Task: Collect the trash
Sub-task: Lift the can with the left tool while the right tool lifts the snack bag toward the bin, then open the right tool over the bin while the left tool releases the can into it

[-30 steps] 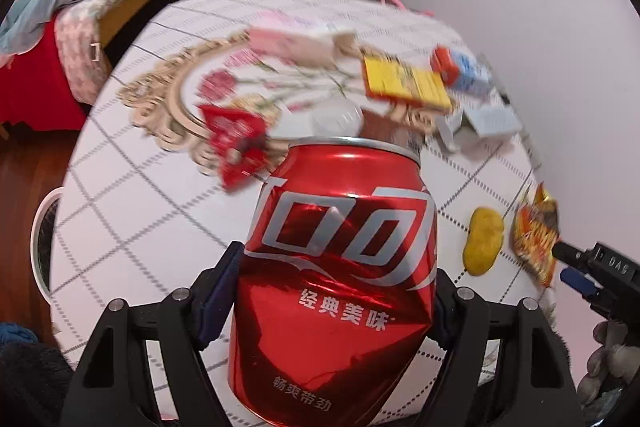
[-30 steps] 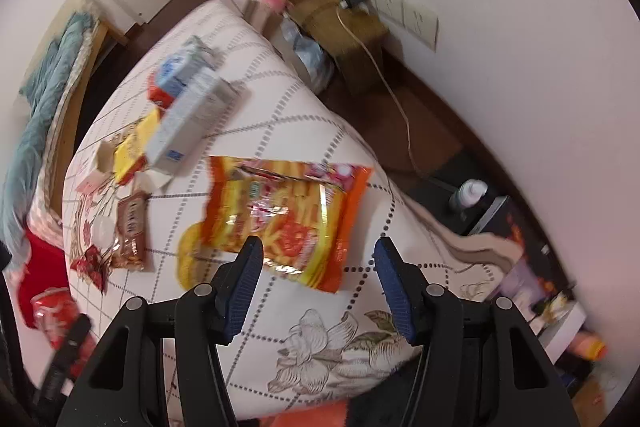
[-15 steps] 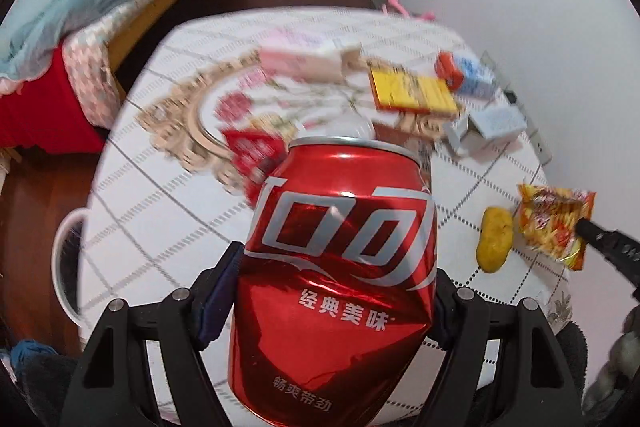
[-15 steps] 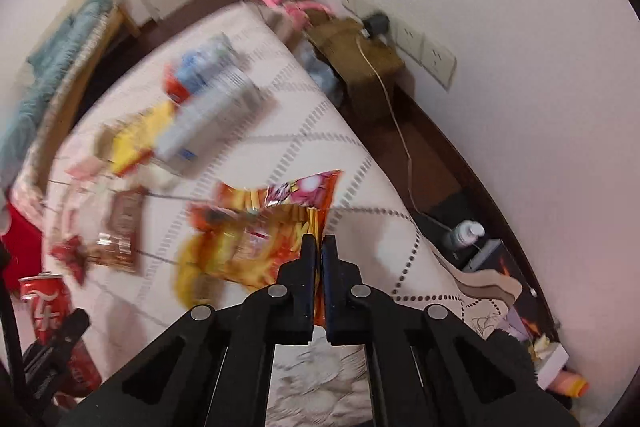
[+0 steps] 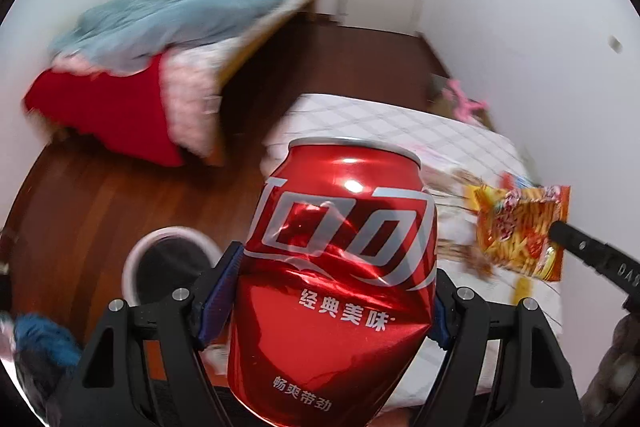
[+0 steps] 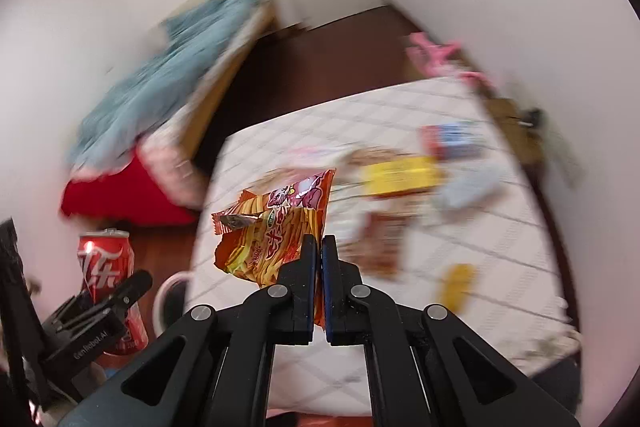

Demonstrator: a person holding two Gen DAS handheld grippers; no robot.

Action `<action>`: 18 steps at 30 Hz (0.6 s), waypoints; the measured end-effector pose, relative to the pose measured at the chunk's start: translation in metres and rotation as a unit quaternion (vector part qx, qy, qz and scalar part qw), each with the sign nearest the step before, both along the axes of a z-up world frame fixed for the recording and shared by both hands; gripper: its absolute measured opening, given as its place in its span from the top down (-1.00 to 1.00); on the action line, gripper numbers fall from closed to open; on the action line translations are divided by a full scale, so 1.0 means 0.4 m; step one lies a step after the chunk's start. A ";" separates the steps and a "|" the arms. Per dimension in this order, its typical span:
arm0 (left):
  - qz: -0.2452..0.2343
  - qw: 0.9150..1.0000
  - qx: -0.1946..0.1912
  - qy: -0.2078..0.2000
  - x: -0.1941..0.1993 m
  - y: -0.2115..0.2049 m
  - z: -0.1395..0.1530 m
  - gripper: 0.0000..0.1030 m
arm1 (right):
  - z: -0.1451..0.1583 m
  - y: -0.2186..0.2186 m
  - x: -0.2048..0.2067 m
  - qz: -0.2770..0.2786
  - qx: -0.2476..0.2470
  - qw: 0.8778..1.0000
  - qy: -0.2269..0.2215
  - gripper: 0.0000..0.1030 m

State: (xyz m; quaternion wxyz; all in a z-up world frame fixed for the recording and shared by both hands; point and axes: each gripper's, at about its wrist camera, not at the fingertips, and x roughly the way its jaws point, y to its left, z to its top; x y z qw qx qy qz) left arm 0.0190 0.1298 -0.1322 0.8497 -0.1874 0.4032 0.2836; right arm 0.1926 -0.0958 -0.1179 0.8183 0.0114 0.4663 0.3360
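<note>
While both grippers hang above the near edge of the quilted white table (image 6: 460, 251), dark wood floor (image 5: 100, 195) lies open at nine to twelve o'clock, reaching to a bed (image 5: 168, 27) with a blue blanket and a closed door beyond. One white bin (image 5: 132, 267) stands on the floor just beside the table's left edge, at about eight o'clock from the can.

One dented red cola can (image 5: 340, 287) stands upright between the blue pads of the left gripper (image 5: 336, 303), clamped at both sides. One orange snack packet (image 6: 276, 227) dangles clear of the table, pinched by its edge in the right gripper (image 6: 319, 259), whose jaws press flat on the foil.

On the table, blurred: one yellow box (image 6: 400, 175) at one o'clock, one red-and-blue carton (image 6: 448, 139) beyond it, one small yellow item (image 6: 456, 283) at three o'clock.
</note>
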 end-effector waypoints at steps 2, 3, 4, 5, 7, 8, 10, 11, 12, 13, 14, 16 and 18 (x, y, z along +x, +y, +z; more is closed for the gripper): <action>0.039 0.999 -0.003 0.013 -0.069 0.090 -0.021 -0.46 | -0.027 0.125 -0.042 0.039 -0.006 0.999 0.011 0.94; 0.059 0.998 -0.010 0.022 -0.105 0.142 -0.042 -0.46 | -0.043 0.169 -0.059 0.051 -0.008 0.999 0.017 0.94; 0.076 0.997 -0.015 0.027 -0.134 0.181 -0.060 -0.46 | -0.072 0.246 -0.086 0.075 -0.014 0.997 0.031 0.94; 0.094 0.995 -0.020 0.035 -0.169 0.231 -0.086 -0.46 | -0.096 0.304 -0.112 0.091 -0.022 0.995 0.037 0.94; 0.128 0.989 -0.043 0.053 -0.232 0.336 -0.151 -0.46 | -0.160 0.450 -0.165 0.129 -0.045 0.989 0.053 0.94; 0.139 0.987 -0.057 0.061 -0.256 0.379 -0.189 -0.47 | -0.196 0.527 -0.194 0.148 -0.061 0.985 0.060 0.94; 0.155 0.982 -0.080 0.074 -0.286 0.451 -0.252 -0.47 | -0.262 0.640 -0.239 0.174 -0.088 0.979 0.065 0.94; 0.160 0.979 -0.100 0.080 -0.302 0.495 -0.295 -0.47 | -0.295 0.691 -0.258 0.186 -0.103 0.975 0.067 0.94; 0.165 0.976 -0.113 0.083 -0.313 0.521 -0.327 -0.47 | -0.337 0.743 -0.275 0.197 -0.118 0.970 0.074 0.94; 0.171 0.972 -0.132 0.087 -0.324 0.559 -0.371 -0.46 | -0.383 0.798 -0.295 0.208 -0.137 0.965 0.079 0.94; 0.177 0.970 -0.143 0.090 -0.333 0.579 -0.399 -0.46 | -0.417 0.835 -0.306 0.214 -0.150 0.962 0.085 0.94; 0.182 0.964 -0.168 0.094 -0.340 0.621 -0.457 -0.46 | -0.494 0.913 -0.331 0.231 -0.180 0.952 0.091 0.94; 0.186 0.959 -0.188 0.102 -0.338 0.655 -0.505 -0.46 | -0.563 0.971 -0.350 0.244 -0.207 0.943 0.094 0.94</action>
